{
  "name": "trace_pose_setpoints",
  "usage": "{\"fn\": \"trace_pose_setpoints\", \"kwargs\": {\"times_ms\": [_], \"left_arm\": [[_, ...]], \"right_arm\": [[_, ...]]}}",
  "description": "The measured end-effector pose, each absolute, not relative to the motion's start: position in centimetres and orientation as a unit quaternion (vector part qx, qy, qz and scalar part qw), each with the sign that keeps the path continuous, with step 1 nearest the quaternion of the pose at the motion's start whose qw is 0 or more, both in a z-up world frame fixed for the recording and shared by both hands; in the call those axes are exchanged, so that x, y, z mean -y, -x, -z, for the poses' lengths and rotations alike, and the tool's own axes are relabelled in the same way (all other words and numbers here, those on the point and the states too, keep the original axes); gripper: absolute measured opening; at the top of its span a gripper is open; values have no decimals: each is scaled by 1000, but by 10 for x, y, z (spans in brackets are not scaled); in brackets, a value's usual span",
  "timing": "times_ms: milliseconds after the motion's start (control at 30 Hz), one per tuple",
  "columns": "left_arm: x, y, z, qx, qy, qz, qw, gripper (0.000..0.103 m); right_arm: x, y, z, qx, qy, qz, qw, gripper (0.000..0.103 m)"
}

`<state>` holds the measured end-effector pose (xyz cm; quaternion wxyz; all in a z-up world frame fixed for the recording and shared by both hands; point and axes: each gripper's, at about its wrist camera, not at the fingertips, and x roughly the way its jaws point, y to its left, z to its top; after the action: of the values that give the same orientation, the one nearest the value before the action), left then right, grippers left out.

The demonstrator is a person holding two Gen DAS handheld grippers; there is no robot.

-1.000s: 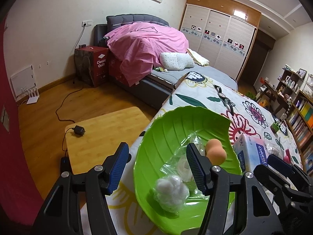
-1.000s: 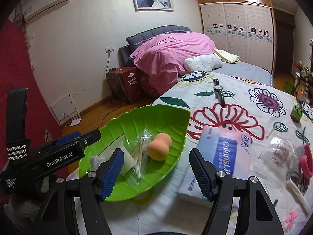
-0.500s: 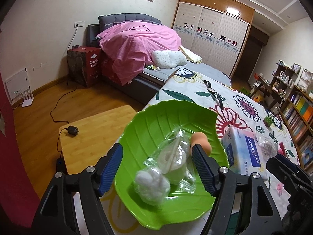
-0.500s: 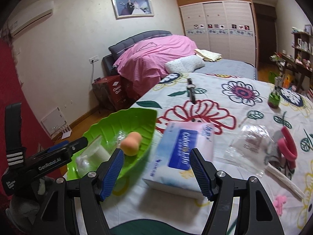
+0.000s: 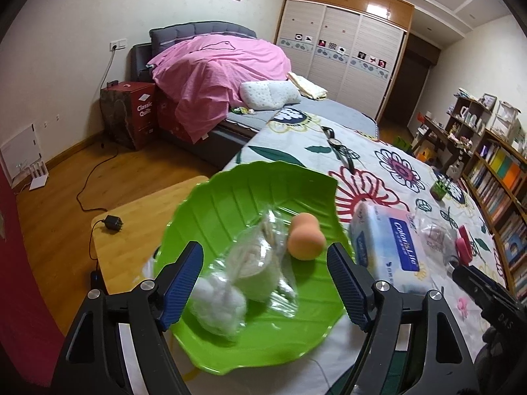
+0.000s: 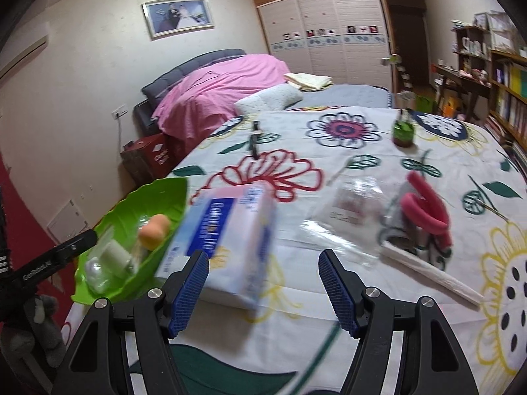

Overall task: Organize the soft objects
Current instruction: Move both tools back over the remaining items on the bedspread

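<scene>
A green leaf-shaped tray sits at the near left of the flowered table cloth. It holds an orange makeup sponge, a clear bag of cotton swabs and pads and a white cotton ball. My left gripper is open and empty above the tray. A soft tissue pack lies right of the tray. My right gripper is open and empty just in front of the tissue pack. A clear plastic bag and a pink hair clip lie further right.
A small green pot and a wristwatch lie further back on the cloth. A white paper-wrapped stick lies at the right. A low wooden table stands left of the tray. Bed behind, bookshelves at right.
My left gripper has drawn back from the tray. My right gripper has swung right, from the tray toward the tissue pack and the plastic bag. Both stayed open.
</scene>
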<state>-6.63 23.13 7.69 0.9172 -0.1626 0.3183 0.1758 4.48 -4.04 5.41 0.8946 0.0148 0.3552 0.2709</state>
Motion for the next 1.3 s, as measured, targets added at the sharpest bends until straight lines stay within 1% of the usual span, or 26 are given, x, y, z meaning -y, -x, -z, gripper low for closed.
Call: {"fn": "trace_pose_setpoints", "kwargs": {"times_ms": [300,500,933,1000,1300], "left_arm": [[-199,55,-83,-325,134,-151,924,79],[-170,45,-89,-329,110,-132,929,79],[-104,16,-92,-343,54,-81,934,79],[-96,10,-91,-347,49,-74,934,79],[-75,-10,-87,-354,23,-57,933,79]], "right_arm": [[84,-58,-51,-356,-25,-215,909,73],[104,-68,-46,-366,-9,-165,916,73],[147,-86,-39,-369,-9,-159,916,73],[151,-93,-39,-371,-9,-162,914,76],[137,-127,-38,-370,28,-188,909,78]]}}
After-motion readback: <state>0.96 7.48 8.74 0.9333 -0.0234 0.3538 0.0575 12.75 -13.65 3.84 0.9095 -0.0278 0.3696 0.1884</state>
